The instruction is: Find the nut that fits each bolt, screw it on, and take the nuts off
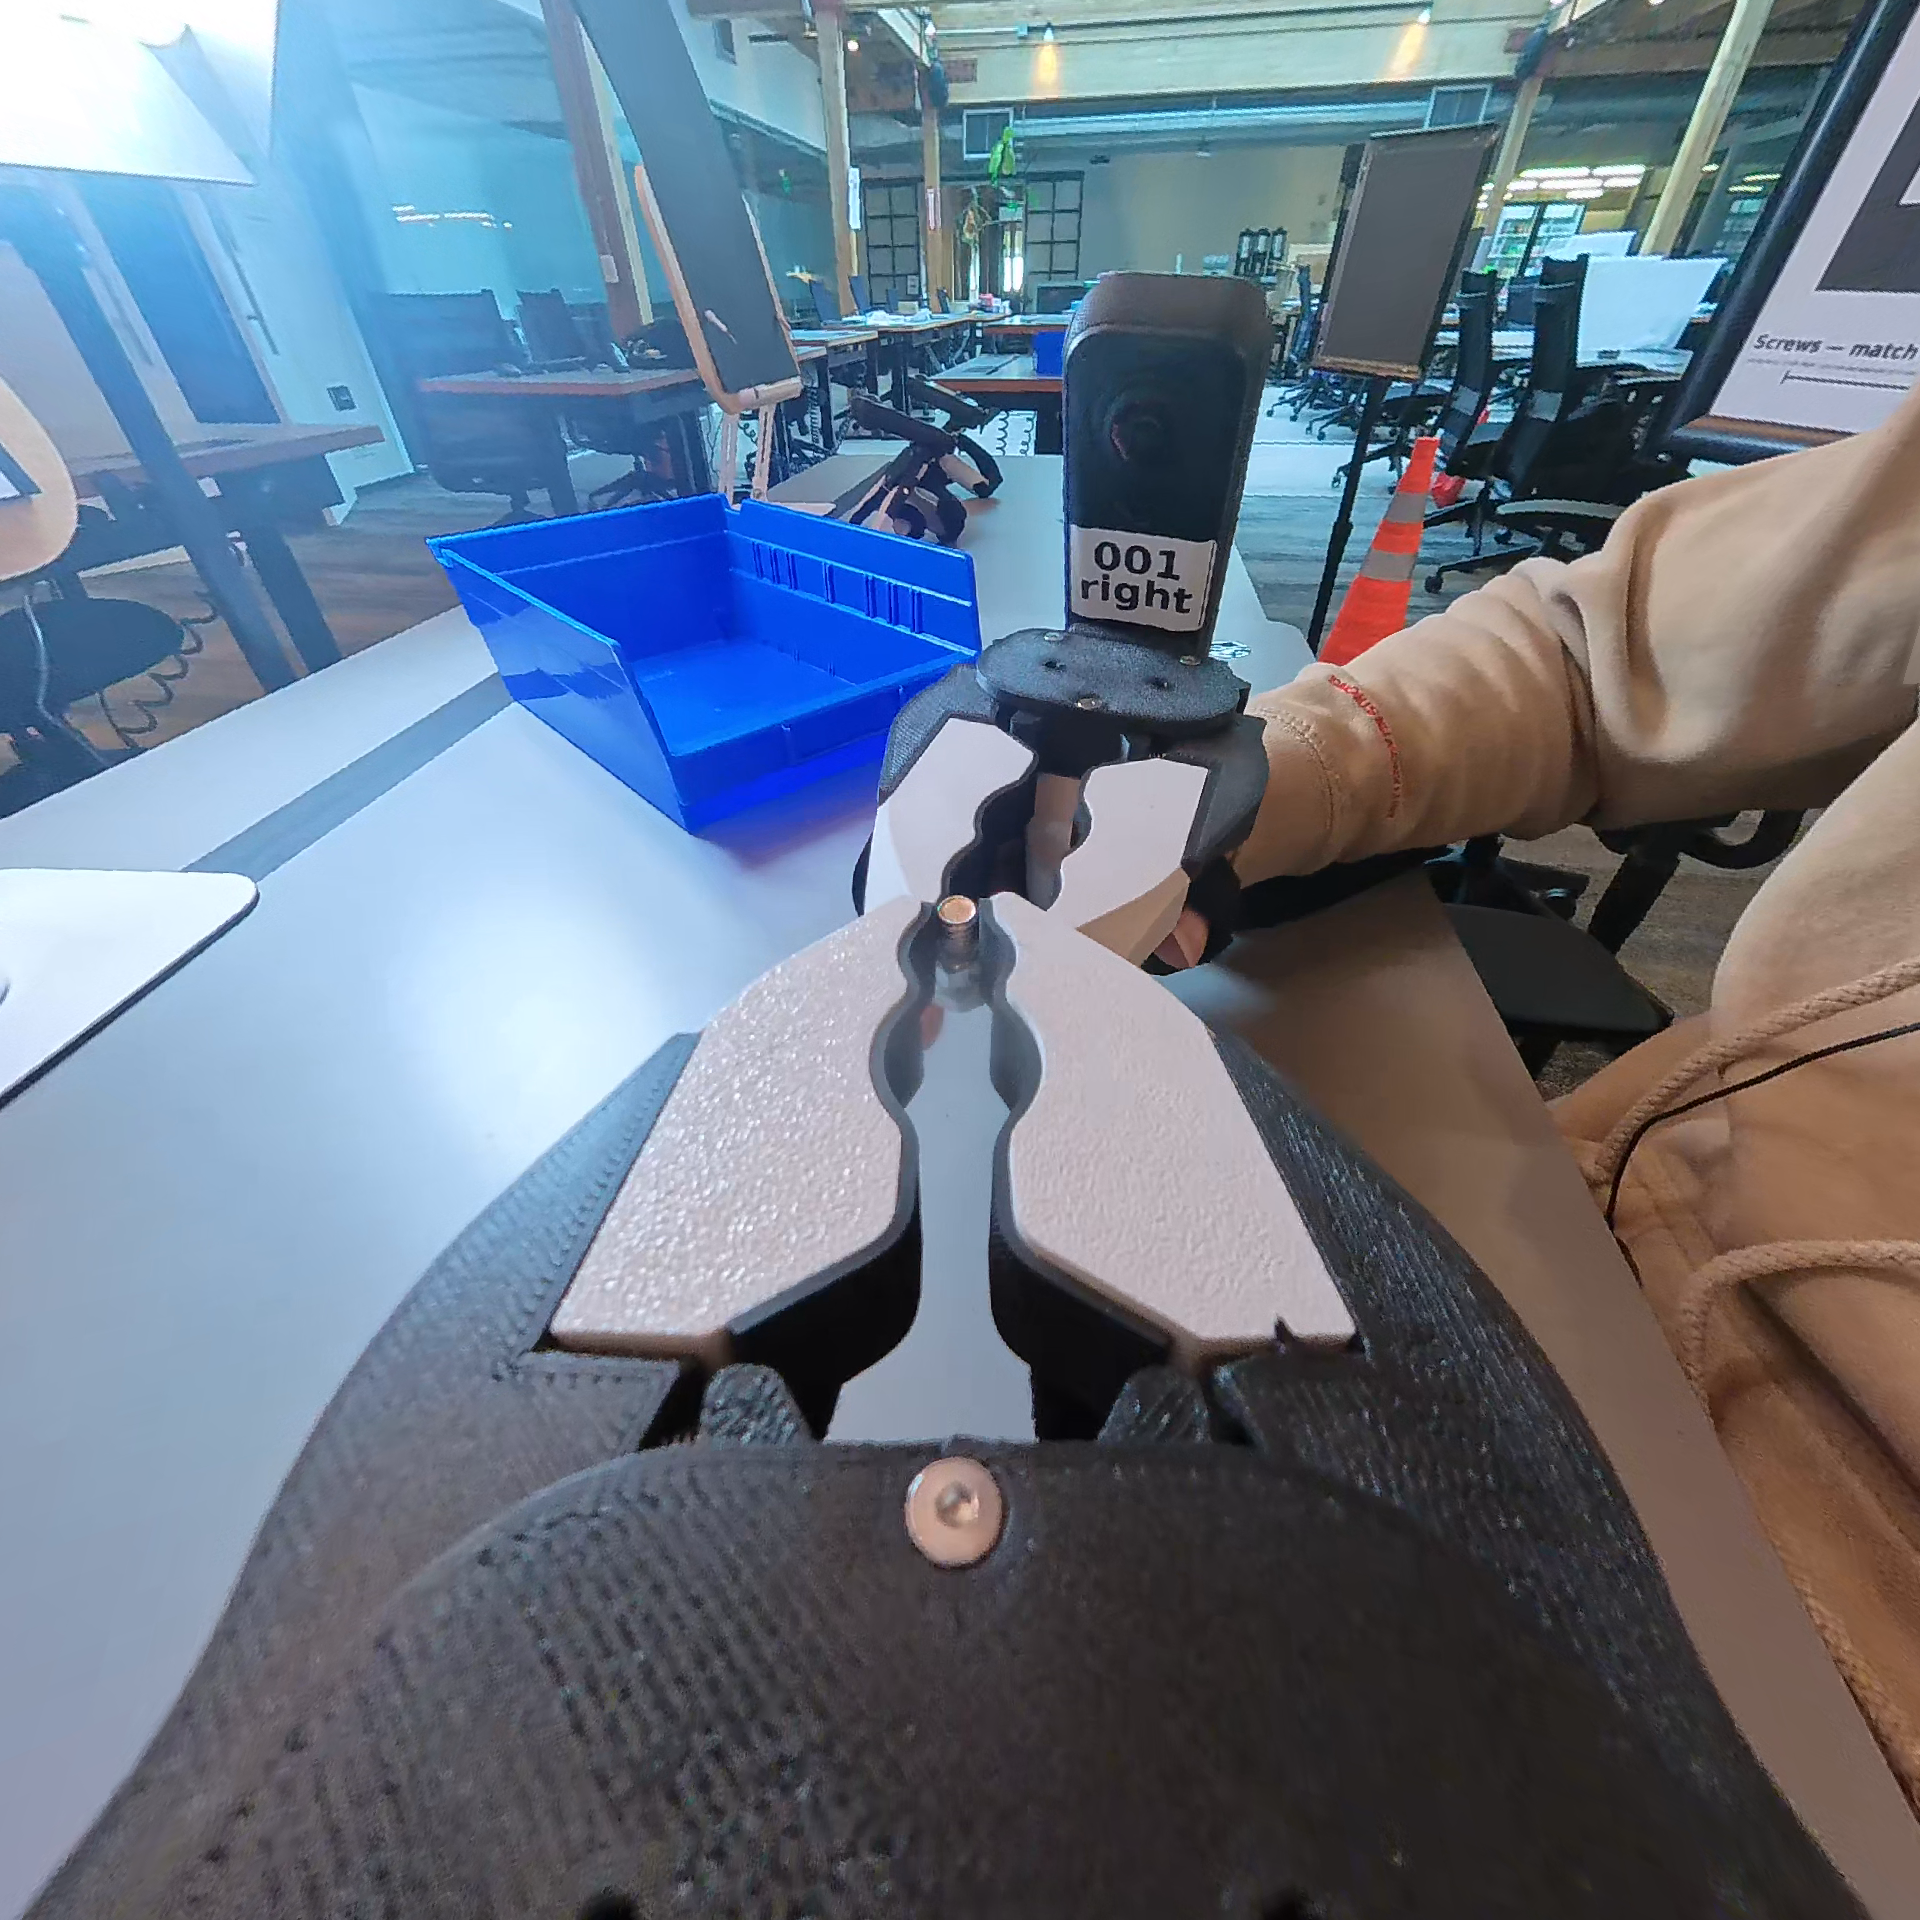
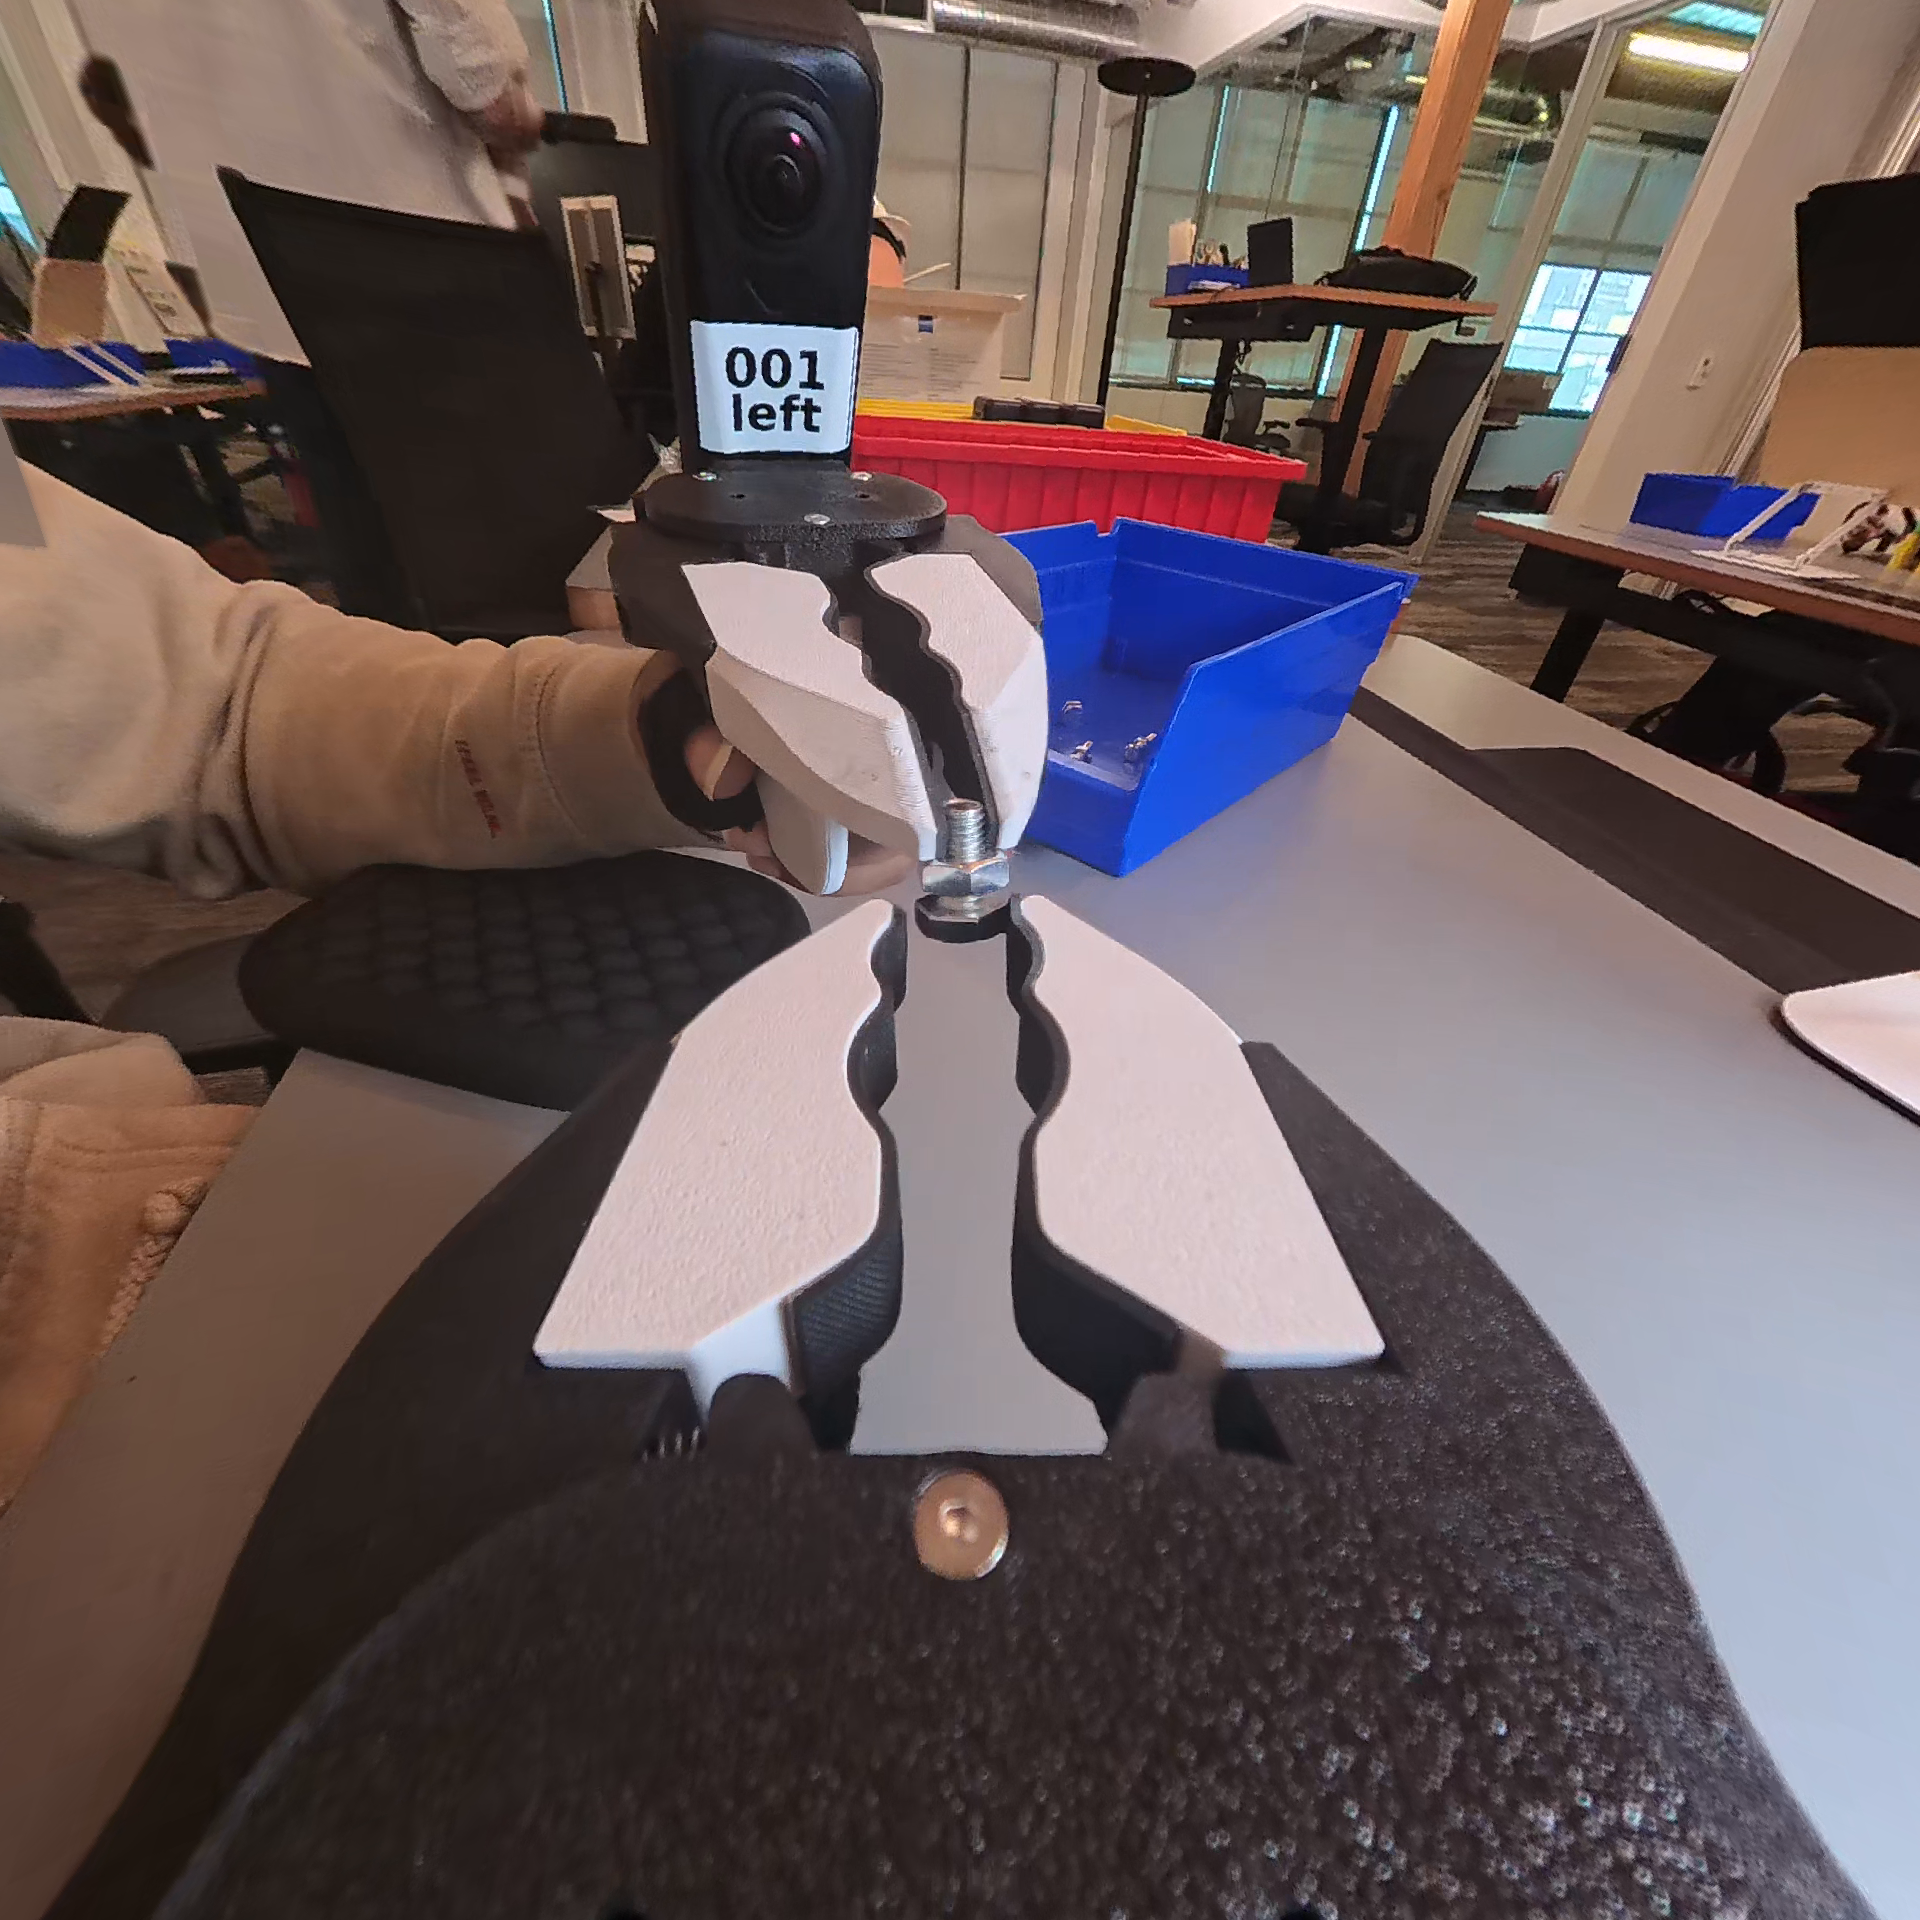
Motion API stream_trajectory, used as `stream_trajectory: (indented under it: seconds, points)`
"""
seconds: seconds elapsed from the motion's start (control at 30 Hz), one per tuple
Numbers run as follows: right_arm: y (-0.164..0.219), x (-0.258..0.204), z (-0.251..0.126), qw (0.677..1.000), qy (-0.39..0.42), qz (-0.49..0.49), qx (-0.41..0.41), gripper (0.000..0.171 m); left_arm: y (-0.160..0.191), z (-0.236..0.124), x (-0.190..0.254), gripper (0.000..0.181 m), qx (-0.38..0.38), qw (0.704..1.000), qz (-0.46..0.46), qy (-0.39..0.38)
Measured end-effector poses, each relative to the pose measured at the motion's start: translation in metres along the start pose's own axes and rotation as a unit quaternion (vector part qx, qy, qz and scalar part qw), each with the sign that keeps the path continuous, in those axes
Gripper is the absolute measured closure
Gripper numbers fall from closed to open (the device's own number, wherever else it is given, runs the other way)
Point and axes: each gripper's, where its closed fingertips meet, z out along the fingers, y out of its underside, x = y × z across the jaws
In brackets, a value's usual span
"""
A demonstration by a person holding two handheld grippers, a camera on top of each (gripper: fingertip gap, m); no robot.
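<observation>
Silver metal shows at the tips of both tools: a bolt [image 2: 961, 831] with a square nut [image 2: 964, 871] threaded on it is held between them above the grey counter [image 2: 1455, 1039]. The left tool [image 1: 954, 925] is seen clamped on the threaded shank, whose flat end [image 1: 953, 914] pokes up between its white fingers [image 1: 769, 1132] in the left wrist view. In the right wrist view the nut sits just below the left tool's tips, and the dark lower end of the bolt is met by the tips of the right tool [image 2: 961, 920], whose fingers [image 2: 748, 1164] stand slightly apart; whether they actually press on it cannot be told. Each tool is held by a gloved hand [image 2: 717, 774] in a beige sleeve [image 1: 1558, 665]. A blue bin [image 2: 1226, 675] is set on the counter just behind the tools, with a few small metal parts [image 2: 1112, 738] lying on its floor. A red bin [image 2: 1070, 473] is seen farther back, and a white pad [image 2: 1860, 1029] lies at the counter's edge.
</observation>
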Motion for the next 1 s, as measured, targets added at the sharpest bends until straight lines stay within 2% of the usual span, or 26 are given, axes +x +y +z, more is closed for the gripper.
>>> stream_trajectory:
  seconds: [0.23,0.33,0.43,0.53,0.67,0.7,0.73,0.83,1.0]
  points:
    - [0.001,-0.002,0.0,1.0,-0.012,0.011,-0.002,0.155,0.001,0.0,0.002,0.174,-0.003,1.0,0.003,0.006]
    - [-0.006,-0.002,-0.002,0.999,-0.015,0.024,0.016,0.156,-0.005,0.0,0.003,0.174,0.018,1.0,0.004,0.002]
    - [-0.01,-0.001,-0.004,0.999,-0.017,0.035,0.029,0.156,-0.007,0.0,0.004,0.155,0.023,1.0,-0.005,0.006]
    - [-0.01,-0.001,-0.004,0.999,-0.018,0.04,0.033,0.156,-0.004,0.002,0.004,0.151,0.018,1.0,-0.011,0.01]
    - [-0.008,0.007,-0.005,0.998,0.003,0.05,0.03,0.156,-0.005,0.002,0.008,0.155,0.018,0.999,-0.018,0.022]
    - [-0.009,0.016,-0.007,0.997,0.026,0.06,0.035,0.156,-0.008,-0.002,0.014,0.179,0.026,0.998,-0.02,0.046]
    - [-0.01,0.023,-0.01,0.996,0.035,0.074,0.043,0.156,-0.013,-0.005,0.015,0.181,0.041,0.997,-0.027,0.052]
    - [-0.011,0.027,-0.013,0.996,0.043,0.069,0.038,0.156,-0.013,-0.006,0.007,0.17,0.038,0.999,-0.017,0.023]
    - [-0.003,0.004,0.0,0.998,-0.004,0.067,0.002,0.156,-0.003,0.002,-0.002,0.155,0.02,0.999,-0.026,-0.003]
